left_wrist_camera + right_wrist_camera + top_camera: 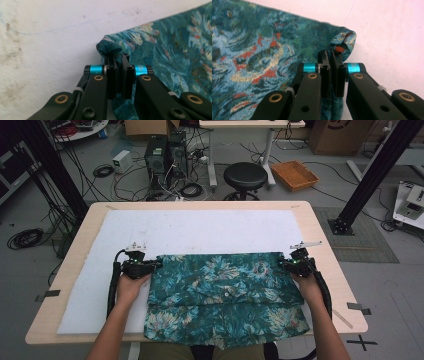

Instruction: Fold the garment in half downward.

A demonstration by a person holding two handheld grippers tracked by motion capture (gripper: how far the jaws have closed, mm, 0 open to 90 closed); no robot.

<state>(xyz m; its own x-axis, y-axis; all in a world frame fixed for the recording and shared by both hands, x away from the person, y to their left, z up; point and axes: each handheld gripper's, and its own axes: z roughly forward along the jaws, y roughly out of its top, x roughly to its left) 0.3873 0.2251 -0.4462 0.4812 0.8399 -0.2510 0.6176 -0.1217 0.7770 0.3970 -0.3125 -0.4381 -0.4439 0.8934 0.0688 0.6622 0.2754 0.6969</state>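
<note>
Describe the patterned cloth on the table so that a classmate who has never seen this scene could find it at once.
Start at the wooden table and its white mat. On the mat's near half lies the cloth, folded, its front edge hanging over the table's edge. It is teal with a pale floral print, and the left gripper and right gripper each pinch a far corner.

The left gripper jaws pinch a corner of teal floral cloth on white felt
</note>
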